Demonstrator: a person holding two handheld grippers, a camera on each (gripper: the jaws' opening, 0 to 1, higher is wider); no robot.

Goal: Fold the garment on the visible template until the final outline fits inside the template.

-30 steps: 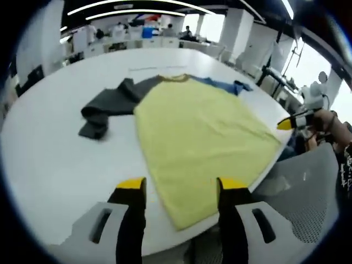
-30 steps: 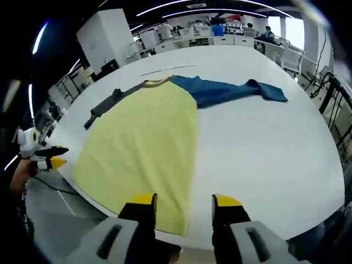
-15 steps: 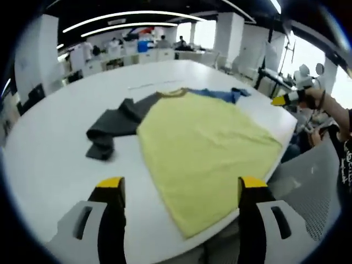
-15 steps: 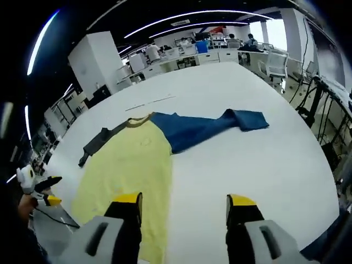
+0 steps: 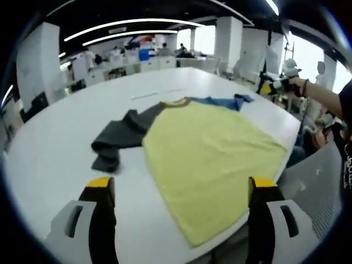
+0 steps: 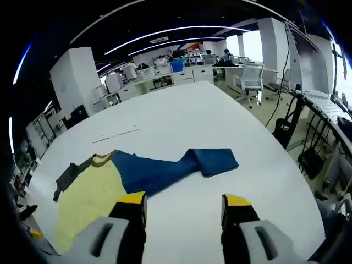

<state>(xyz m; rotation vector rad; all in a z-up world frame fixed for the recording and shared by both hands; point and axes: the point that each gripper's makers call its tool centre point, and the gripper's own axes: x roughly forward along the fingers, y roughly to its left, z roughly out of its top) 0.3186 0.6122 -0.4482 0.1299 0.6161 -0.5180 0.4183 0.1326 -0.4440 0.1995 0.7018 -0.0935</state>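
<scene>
A shirt lies flat on the white table. It has a yellow body, a crumpled dark grey sleeve and a blue sleeve. My left gripper stands open and wide above the table's near edge, over the yellow hem, holding nothing. In the left gripper view a person's hand holds the right gripper in the air past the blue sleeve. In the right gripper view the blue sleeve stretches out ahead of my open right gripper, beside the yellow body and the grey sleeve.
A thin line mark lies on the table beyond the collar; in the right gripper view this mark is seen too. A grey mesh chair stands at the table's near right edge. Office desks and chairs stand beyond the table.
My left jaws have spread wider. The right gripper has risen from beside the yellow hem and moved along the table toward the blue sleeve, which now sits in front of it.
</scene>
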